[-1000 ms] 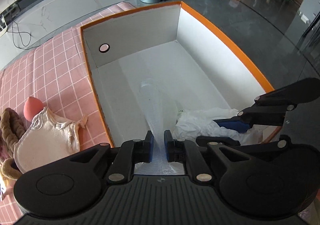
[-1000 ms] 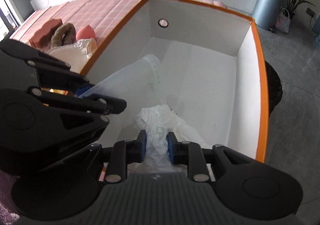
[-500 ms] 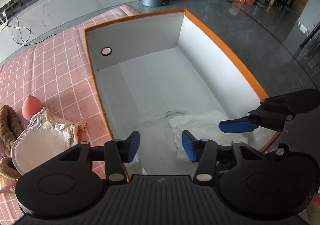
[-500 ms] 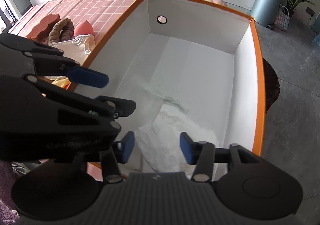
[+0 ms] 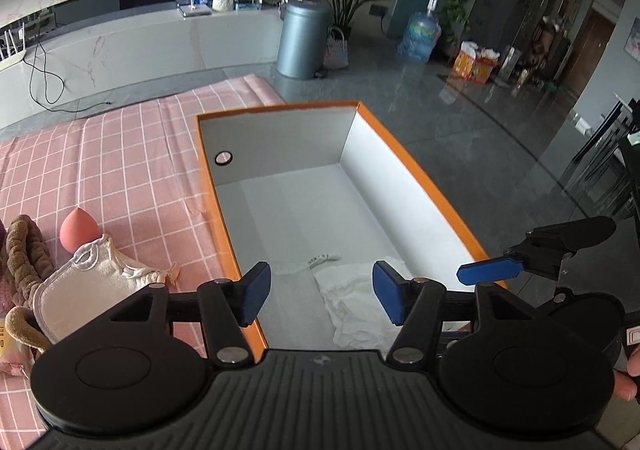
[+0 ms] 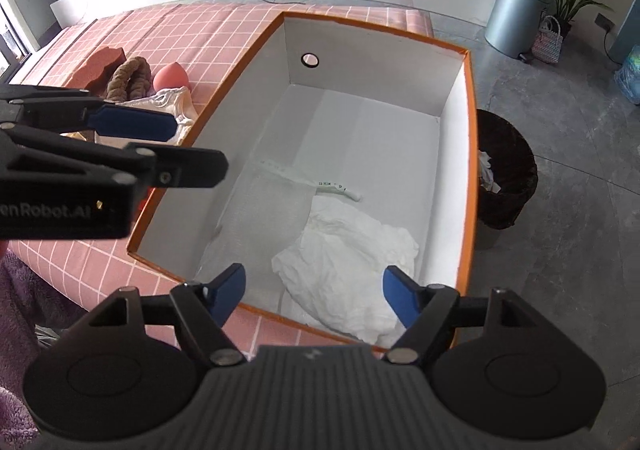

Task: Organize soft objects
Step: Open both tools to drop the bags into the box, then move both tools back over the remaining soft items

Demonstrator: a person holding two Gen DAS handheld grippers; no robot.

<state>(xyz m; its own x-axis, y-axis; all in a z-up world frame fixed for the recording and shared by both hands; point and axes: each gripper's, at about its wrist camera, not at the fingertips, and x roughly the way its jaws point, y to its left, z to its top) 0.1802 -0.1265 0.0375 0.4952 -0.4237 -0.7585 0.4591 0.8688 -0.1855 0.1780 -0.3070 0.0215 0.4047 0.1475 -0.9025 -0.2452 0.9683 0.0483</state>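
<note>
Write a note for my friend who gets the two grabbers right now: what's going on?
Left gripper: open, empty, jaws just opened.
Right gripper: open, empty, jaws just opened too.
Done: the white cloth and a clear plastic sheet lie in the orange-rimmed box.
Left: the cream bib, pink sponge, brown braided piece and red-brown sponge on the pink checked cover.

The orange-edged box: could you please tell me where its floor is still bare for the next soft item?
The orange-edged box is bare across its far half, between the wall with the round hole and the tag strip. The near right corner holds the crumpled white cloth; near left lies a clear sheet. The checked cloth is crowded around the pink sponge.
</note>
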